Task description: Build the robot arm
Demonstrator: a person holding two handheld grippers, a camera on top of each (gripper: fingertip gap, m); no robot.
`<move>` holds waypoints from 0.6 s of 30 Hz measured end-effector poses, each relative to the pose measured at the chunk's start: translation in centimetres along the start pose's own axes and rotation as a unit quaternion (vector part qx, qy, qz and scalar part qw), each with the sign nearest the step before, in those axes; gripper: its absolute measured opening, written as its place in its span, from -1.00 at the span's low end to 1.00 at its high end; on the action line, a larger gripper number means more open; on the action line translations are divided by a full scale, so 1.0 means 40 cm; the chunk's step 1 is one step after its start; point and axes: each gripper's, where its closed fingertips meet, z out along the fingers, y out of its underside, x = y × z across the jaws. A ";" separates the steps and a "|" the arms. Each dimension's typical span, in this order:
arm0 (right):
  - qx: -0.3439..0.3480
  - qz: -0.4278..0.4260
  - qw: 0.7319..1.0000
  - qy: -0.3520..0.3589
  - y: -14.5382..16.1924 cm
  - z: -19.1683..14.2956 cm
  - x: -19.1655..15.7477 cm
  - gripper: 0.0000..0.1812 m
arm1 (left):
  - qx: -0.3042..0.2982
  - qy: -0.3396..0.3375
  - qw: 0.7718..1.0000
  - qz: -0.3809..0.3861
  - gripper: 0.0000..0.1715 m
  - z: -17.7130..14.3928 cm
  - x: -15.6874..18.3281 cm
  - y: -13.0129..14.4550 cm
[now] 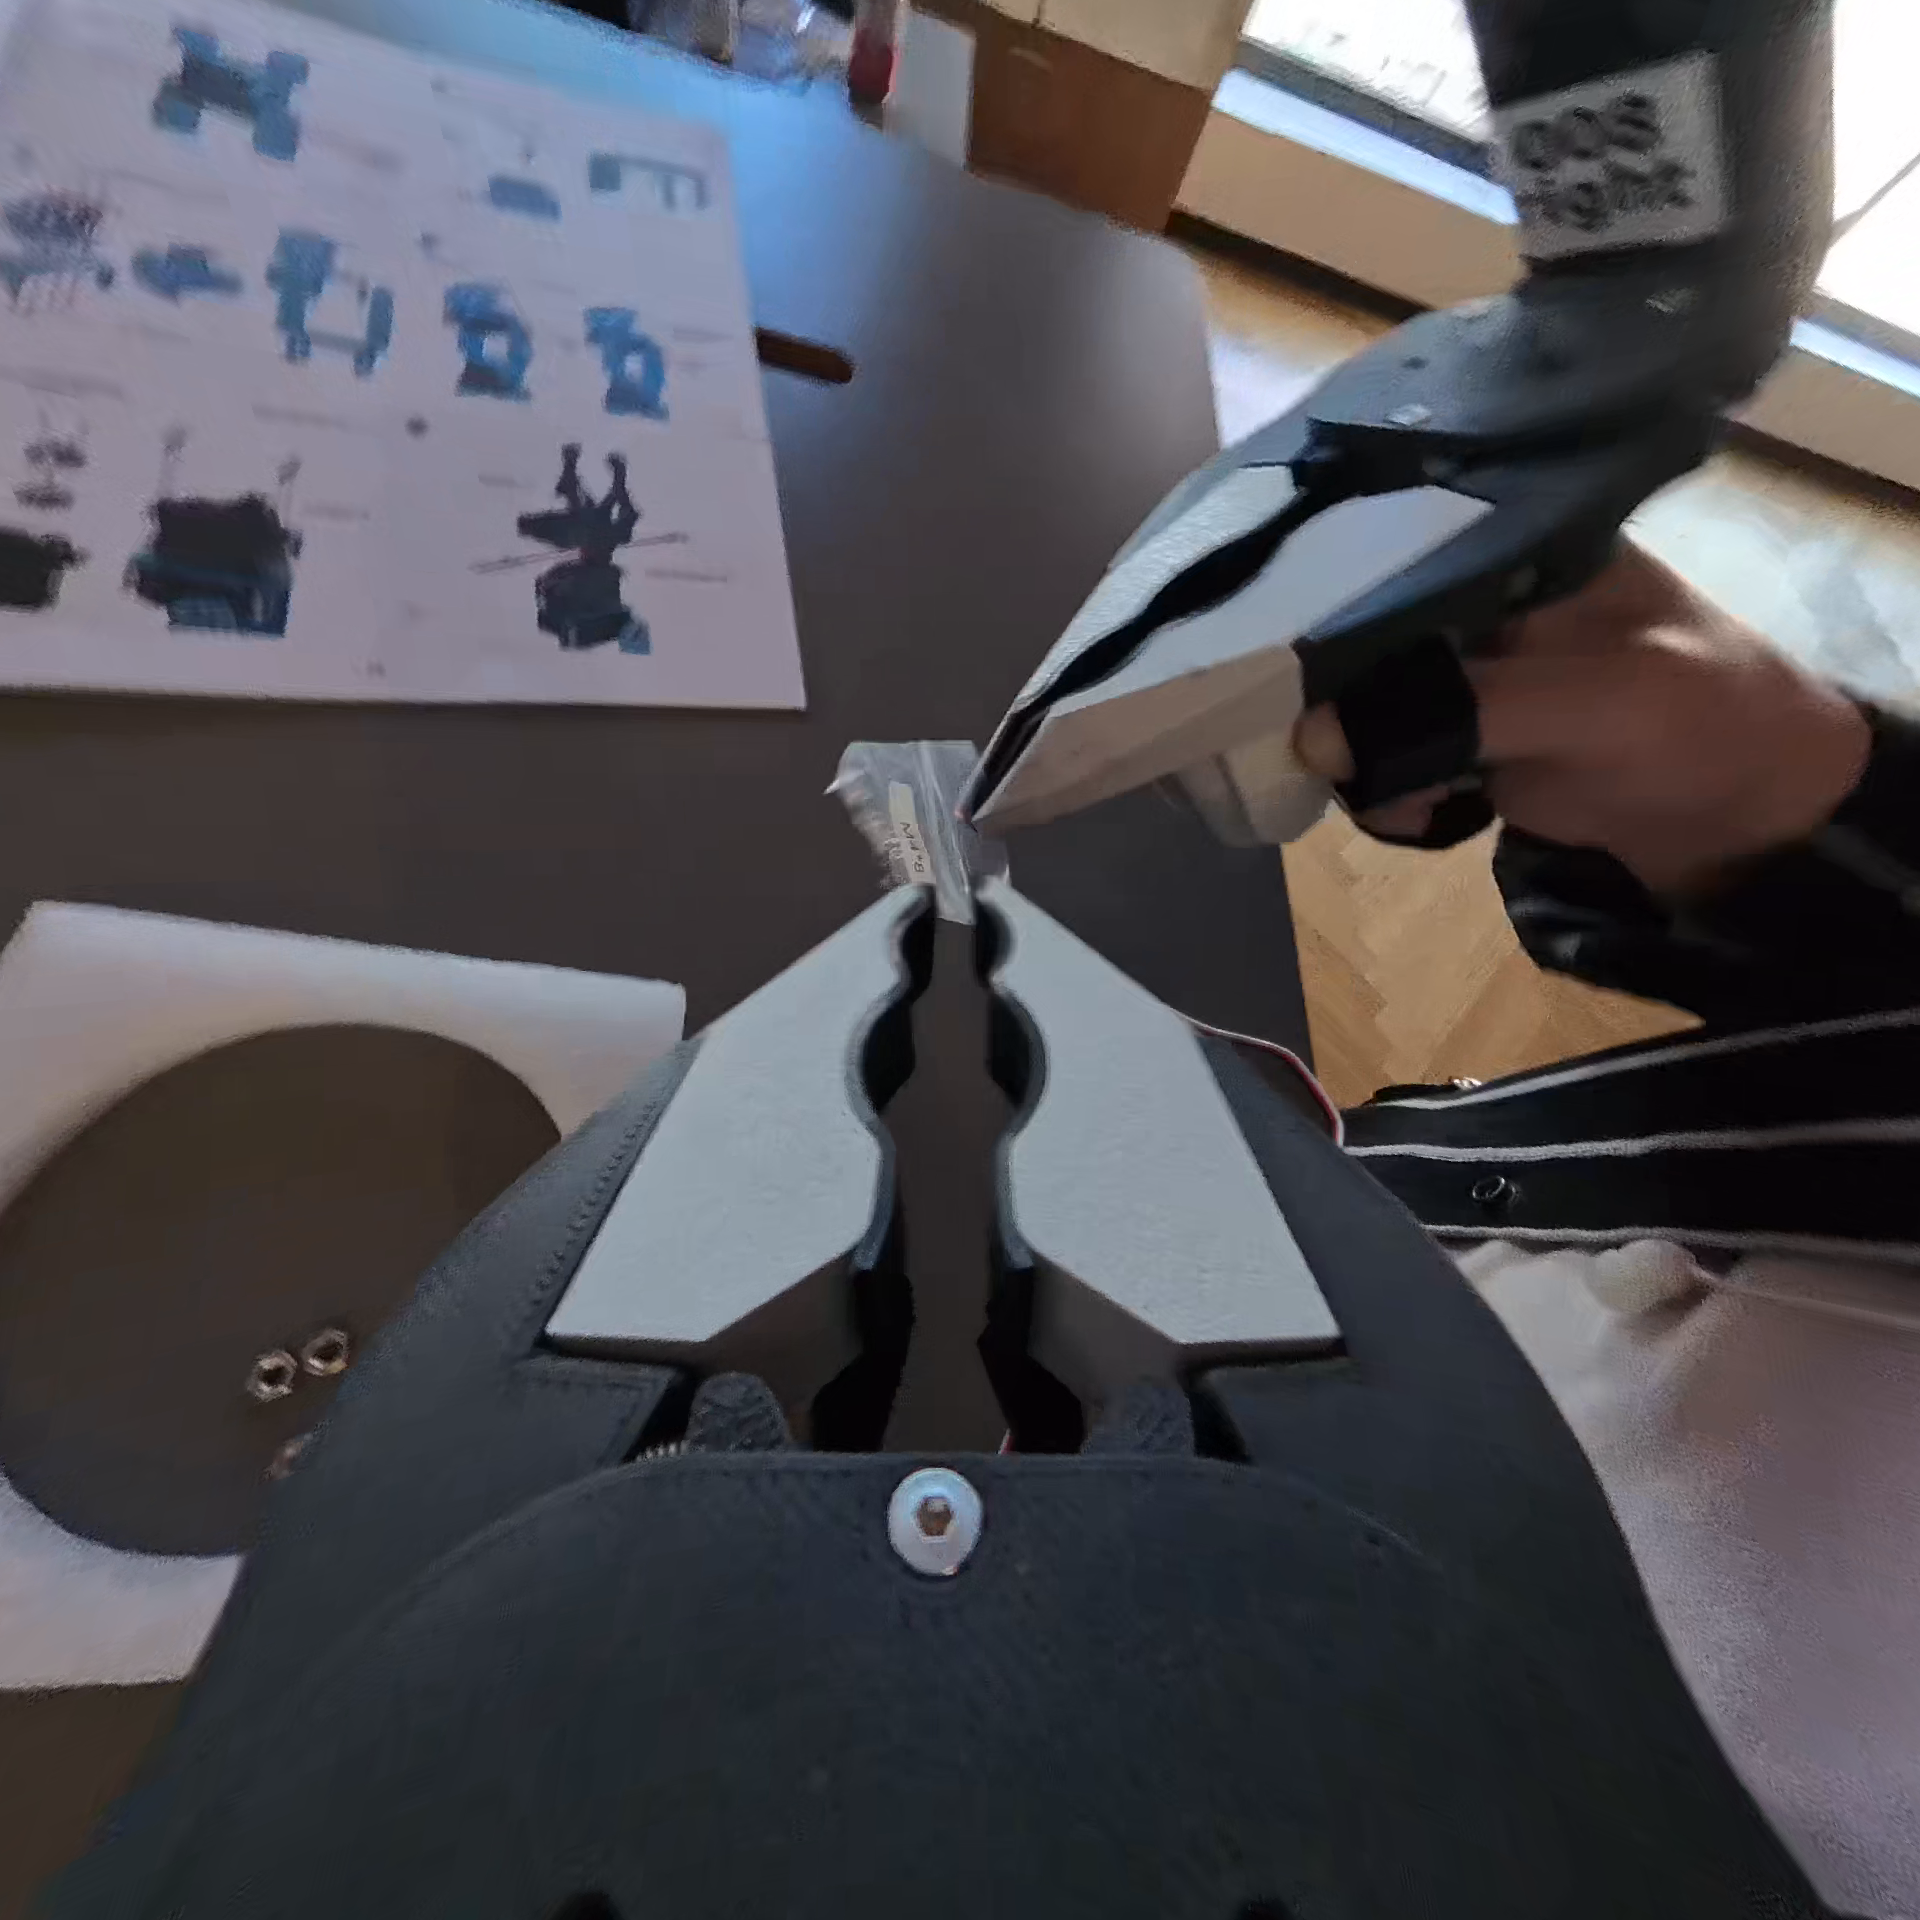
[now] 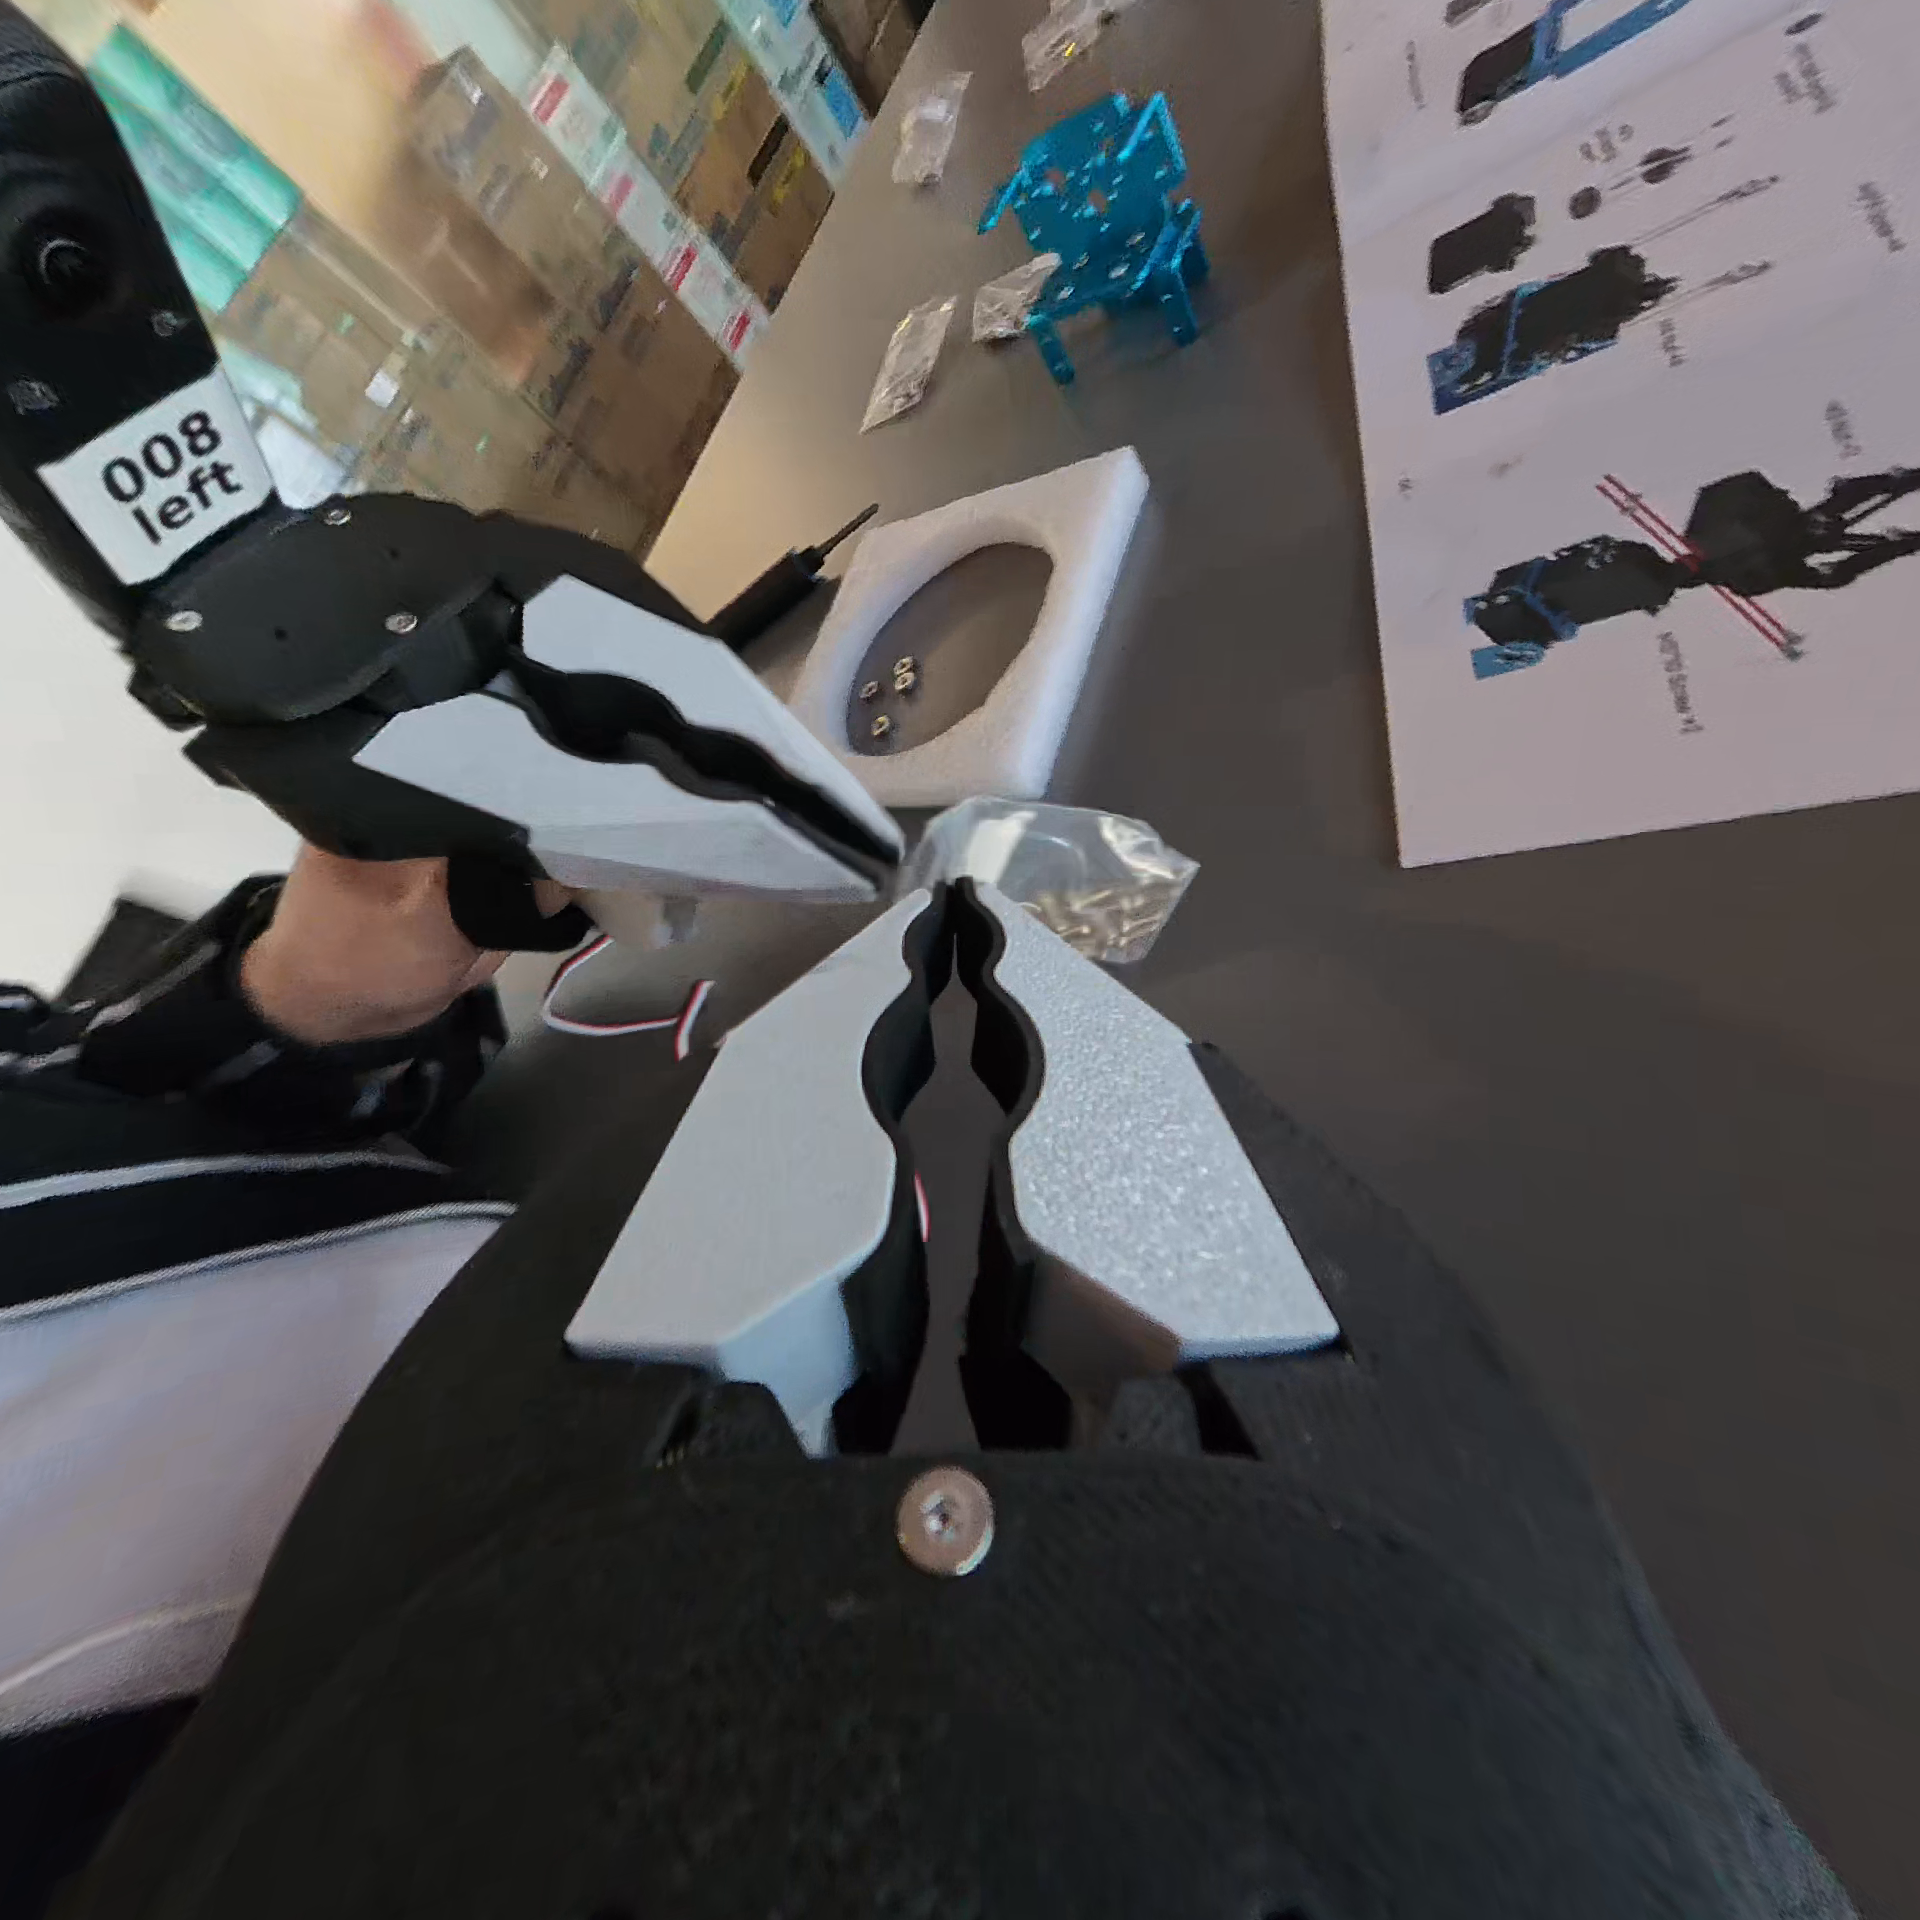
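right wrist view: both grippers [image 2: 951, 891] [image 1: 956, 906] pinch screw bag [image 2: 1081, 873].

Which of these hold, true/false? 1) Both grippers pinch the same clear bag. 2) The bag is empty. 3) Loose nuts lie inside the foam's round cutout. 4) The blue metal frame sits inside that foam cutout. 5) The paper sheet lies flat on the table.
1) True. The left gripper and the right gripper are both shut on the small clear bag.
2) False. The bag holds small metal screws.
3) True. A few nuts lie in the hole of the white foam block.
4) False. The blue frame stands on the table, beyond the foam.
5) True. The paper sheet lies flat.
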 end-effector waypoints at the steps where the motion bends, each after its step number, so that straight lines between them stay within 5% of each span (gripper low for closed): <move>1: -0.013 -0.001 1.000 -0.011 -0.007 -0.008 -0.009 -1.00 | 0.016 0.002 1.000 0.023 -0.74 -0.011 0.005 -0.014; 4: -0.066 -0.026 0.997 -0.032 -0.030 -0.035 -0.044 -1.00 | 0.050 -0.002 0.990 0.130 -0.13 -0.034 0.019 -0.047; 6: -0.104 -0.048 0.993 -0.035 -0.046 -0.054 -0.068 -1.00 | 0.044 -0.012 0.976 0.214 0.04 -0.033 0.030 -0.052; 12: -0.211 -0.091 0.972 -0.043 -0.055 -0.087 -0.124 -1.00 | 0.110 -0.017 0.924 0.365 -0.28 -0.030 0.086 -0.104; 18: -0.251 -0.111 0.962 -0.006 -0.063 -0.097 -0.111 -1.00 | 0.113 -0.010 0.909 0.400 -0.61 -0.018 0.099 -0.100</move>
